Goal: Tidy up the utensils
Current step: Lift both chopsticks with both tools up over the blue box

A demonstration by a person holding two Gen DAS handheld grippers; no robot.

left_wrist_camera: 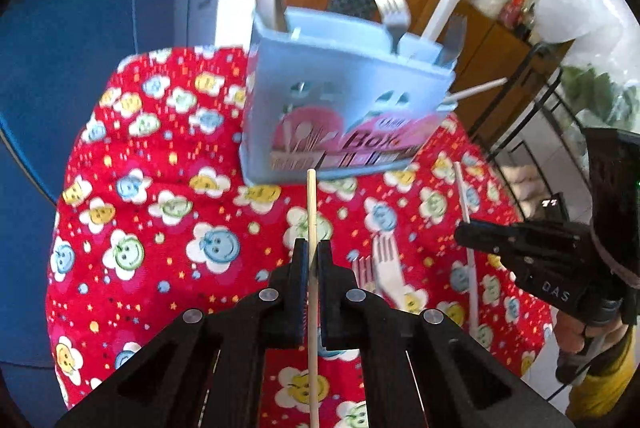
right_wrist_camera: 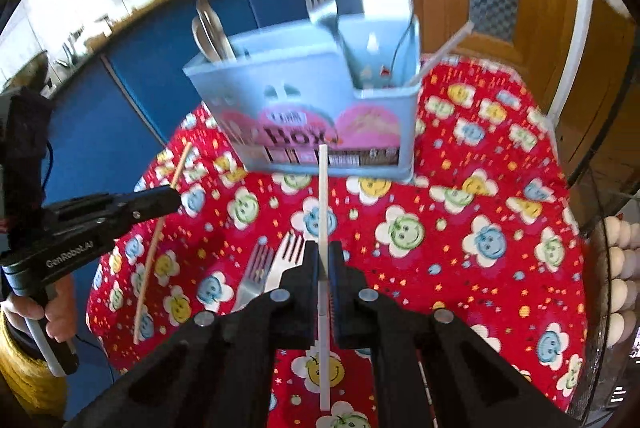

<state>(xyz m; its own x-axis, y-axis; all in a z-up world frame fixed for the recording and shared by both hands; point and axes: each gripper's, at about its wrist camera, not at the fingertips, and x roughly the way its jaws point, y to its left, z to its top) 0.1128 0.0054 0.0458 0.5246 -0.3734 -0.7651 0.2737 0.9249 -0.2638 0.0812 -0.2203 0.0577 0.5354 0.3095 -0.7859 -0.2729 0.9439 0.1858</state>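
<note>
A light blue utensil box (left_wrist_camera: 344, 108) stands at the far side of the red cloth; it also shows in the right wrist view (right_wrist_camera: 316, 116). It holds spoons (right_wrist_camera: 210, 32), forks (left_wrist_camera: 390, 6) and a white straw (right_wrist_camera: 440, 52). My left gripper (left_wrist_camera: 313, 252) is shut on a wooden chopstick (left_wrist_camera: 312, 212), held above the cloth and pointing at the box. My right gripper (right_wrist_camera: 324, 254) is shut on a white straw (right_wrist_camera: 323, 196), also pointing at the box. Two forks (right_wrist_camera: 276, 268) lie on the cloth between the grippers.
The red smiley-patterned cloth (left_wrist_camera: 160, 228) covers a small table. Blue cabinets (left_wrist_camera: 80, 28) stand behind at left, a wooden door (right_wrist_camera: 520, 8) behind at right. A rack with eggs (right_wrist_camera: 620, 268) is at the right edge.
</note>
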